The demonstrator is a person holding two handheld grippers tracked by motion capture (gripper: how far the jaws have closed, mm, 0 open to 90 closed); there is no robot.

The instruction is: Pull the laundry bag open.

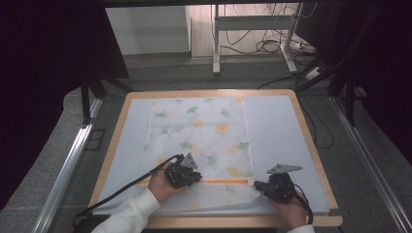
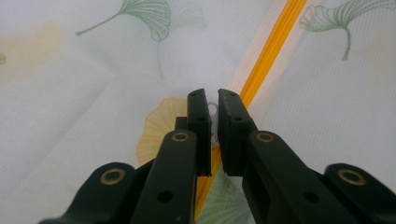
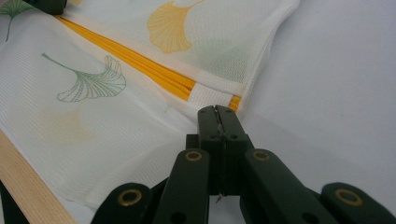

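Gripping: right tool (image 3: 218,112) is clenched tight on the mesh bag's (image 1: 204,141) edge, just beside the end of the orange zipper (image 3: 140,63); a sliver of fabric shows between the closed jaws.
Left tool (image 2: 214,105): jaws nearly together over the zipper line, with a small pale ring, probably the zipper pull (image 2: 213,111), caught between the tips; whether the pads truly press it is hard to make out.
Bag: white mesh printed with green and yellow ginkgo leaves, lying flat on the desk (image 1: 311,141), stretching away from both tools toward the far edge.
Zipper: runs from the left tool across to the right tool, along the bag's near end.
Hidden: the pull's shape is mostly covered by the left tool's jaws; the bag's near corner sits under the right tool (image 1: 279,187).
Cut off: both forearms leave the high view at the bottom; the left hand (image 1: 160,187) wears a white sleeve.
Blurred: the mesh close to the left tool's camera goes soft.
Surroundings: dark and unreadable beyond the desk, apart from cables on the floor.
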